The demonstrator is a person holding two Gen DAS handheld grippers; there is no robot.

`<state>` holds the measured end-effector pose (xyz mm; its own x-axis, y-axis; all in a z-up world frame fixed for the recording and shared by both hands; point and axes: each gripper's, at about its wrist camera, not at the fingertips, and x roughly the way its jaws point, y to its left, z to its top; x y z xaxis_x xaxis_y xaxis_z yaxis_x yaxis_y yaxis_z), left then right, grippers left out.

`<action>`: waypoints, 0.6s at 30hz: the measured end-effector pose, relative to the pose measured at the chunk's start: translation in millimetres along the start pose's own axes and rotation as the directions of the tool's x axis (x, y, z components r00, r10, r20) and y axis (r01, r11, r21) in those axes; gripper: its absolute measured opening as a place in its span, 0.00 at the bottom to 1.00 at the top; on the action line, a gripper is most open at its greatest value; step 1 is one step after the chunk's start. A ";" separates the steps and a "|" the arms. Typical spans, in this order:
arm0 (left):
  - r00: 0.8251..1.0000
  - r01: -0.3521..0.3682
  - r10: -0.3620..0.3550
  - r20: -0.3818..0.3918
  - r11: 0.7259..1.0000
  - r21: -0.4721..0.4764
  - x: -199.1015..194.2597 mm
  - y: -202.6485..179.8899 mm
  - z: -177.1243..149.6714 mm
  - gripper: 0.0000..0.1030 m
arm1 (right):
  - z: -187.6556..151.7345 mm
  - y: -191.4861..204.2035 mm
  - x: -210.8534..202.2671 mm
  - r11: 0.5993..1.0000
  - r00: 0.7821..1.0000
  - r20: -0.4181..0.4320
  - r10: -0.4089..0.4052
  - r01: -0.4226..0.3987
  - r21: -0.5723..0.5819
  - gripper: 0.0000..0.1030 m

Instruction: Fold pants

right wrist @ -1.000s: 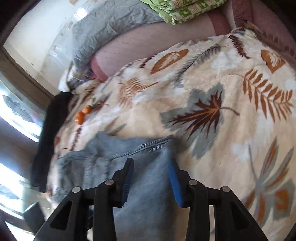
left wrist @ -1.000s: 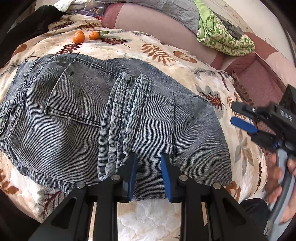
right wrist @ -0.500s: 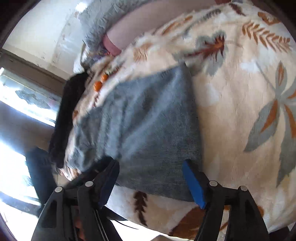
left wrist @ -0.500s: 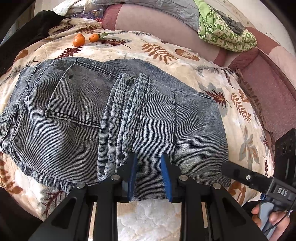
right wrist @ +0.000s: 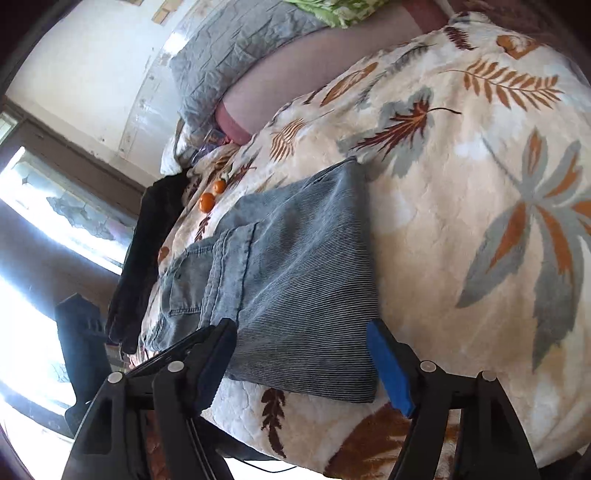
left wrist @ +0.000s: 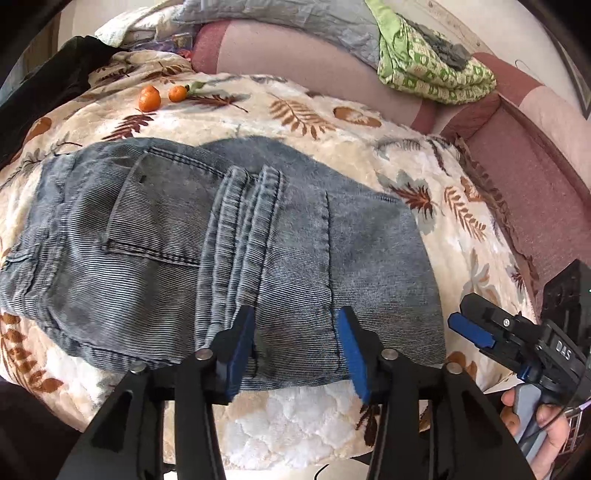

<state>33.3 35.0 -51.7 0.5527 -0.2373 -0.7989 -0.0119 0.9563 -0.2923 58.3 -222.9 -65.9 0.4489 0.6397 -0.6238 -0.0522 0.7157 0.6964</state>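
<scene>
Grey-blue denim pants (left wrist: 229,254) lie folded in a flat stack on a leaf-patterned blanket (left wrist: 325,122); the elastic cuffs rest across the middle and a back pocket faces up at the left. My left gripper (left wrist: 295,350) is open and empty over the near edge of the stack. My right gripper (left wrist: 471,332) shows at the right in the left wrist view. In its own view the right gripper (right wrist: 303,358) is open wide and empty at the near right corner of the pants (right wrist: 295,280).
Two small oranges (left wrist: 149,99) lie on the blanket beyond the pants. A green patterned cloth (left wrist: 428,66) and a grey quilt (left wrist: 291,18) sit on the pink sofa back (left wrist: 295,66). A dark garment (right wrist: 147,251) lies at the left edge. The blanket's front edge is just below the grippers.
My left gripper has opened wider and let go of the pants' near edge. My right gripper has backed away to the pants' near right corner and stays open.
</scene>
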 end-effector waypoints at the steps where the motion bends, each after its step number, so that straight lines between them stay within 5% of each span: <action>1: 0.999 -0.018 0.018 0.037 1.000 -0.016 -11.3 6.0 -1.4 0.69 | 1.7 -4.1 -3.8 1.000 1.000 0.022 0.004 -0.004 0.024 0.74; 2: 0.996 -0.033 0.036 0.080 0.999 -0.039 -23.3 15.0 -3.9 0.77 | 4.1 -7.0 -6.1 0.999 0.999 0.039 0.006 -0.007 0.040 0.74; 7: 0.983 -0.028 0.073 0.167 0.966 -0.256 -58.0 87.4 -10.5 0.78 | 5.3 -7.6 -7.5 0.998 0.999 0.045 0.016 -0.019 0.062 0.75; 12: 0.986 0.029 0.062 0.152 0.844 -0.536 -62.2 172.1 -18.6 0.78 | 2.4 1.0 -0.1 0.999 1.000 0.023 0.010 -0.011 0.031 0.76; 15: 0.991 0.093 -0.013 0.133 0.781 -0.617 -50.1 198.7 -22.0 0.78 | 1.5 5.1 3.7 1.000 1.000 0.022 -0.002 0.001 0.018 0.76; 18: 0.989 0.131 -0.058 0.133 0.750 -0.649 -38.9 210.8 -22.0 0.78 | 0.6 10.8 5.3 1.000 0.999 0.036 -0.012 0.012 0.000 0.76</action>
<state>-9.1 242.1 -93.8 0.6580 -0.2675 -0.7039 -0.4771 0.5751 -0.6645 60.7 -211.9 -61.4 0.4810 0.6207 -0.6192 -0.0471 0.7235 0.6887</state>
